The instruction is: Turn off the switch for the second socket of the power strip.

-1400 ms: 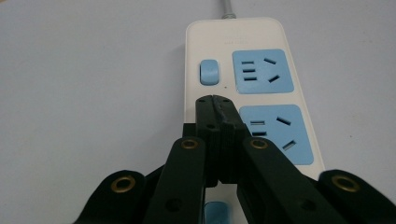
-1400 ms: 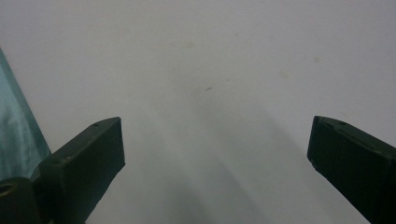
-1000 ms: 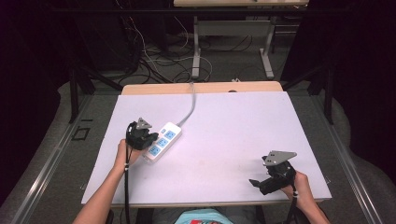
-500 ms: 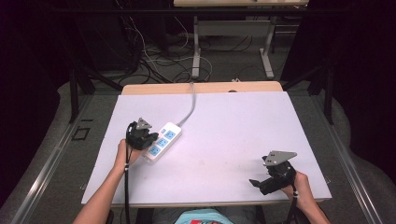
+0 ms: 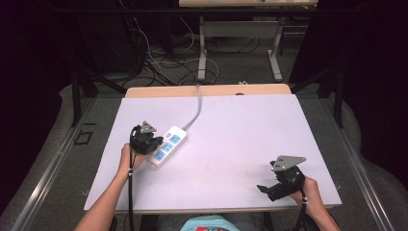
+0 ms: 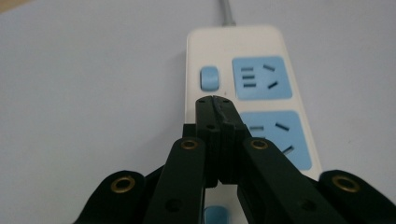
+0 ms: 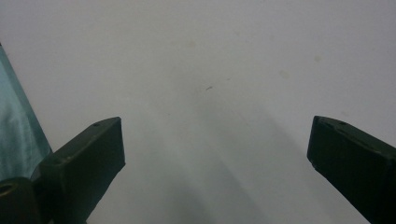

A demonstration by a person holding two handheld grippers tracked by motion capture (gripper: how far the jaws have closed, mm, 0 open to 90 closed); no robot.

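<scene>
A white power strip [image 5: 167, 146] with blue sockets lies on the pale lavender table [image 5: 250, 130], left of centre. Its grey cable [image 5: 195, 108] runs off the far edge. My left gripper [image 5: 154, 143] is over the strip's near end, jaws shut with nothing between them. In the left gripper view the closed tips of the left gripper [image 6: 214, 100] point at the strip [image 6: 261, 93], just short of a blue switch [image 6: 208, 78]; whether they touch it I cannot tell. My right gripper [image 5: 267, 188] rests near the front right edge, jaws open and empty, as the right gripper [image 7: 215, 140] shows over bare table.
A wooden strip [image 5: 211, 90] borders the table's far edge. Beyond it are desk legs [image 5: 202, 53] and loose cables on the floor. A teal garment [image 7: 18, 126] shows at the left of the right gripper view.
</scene>
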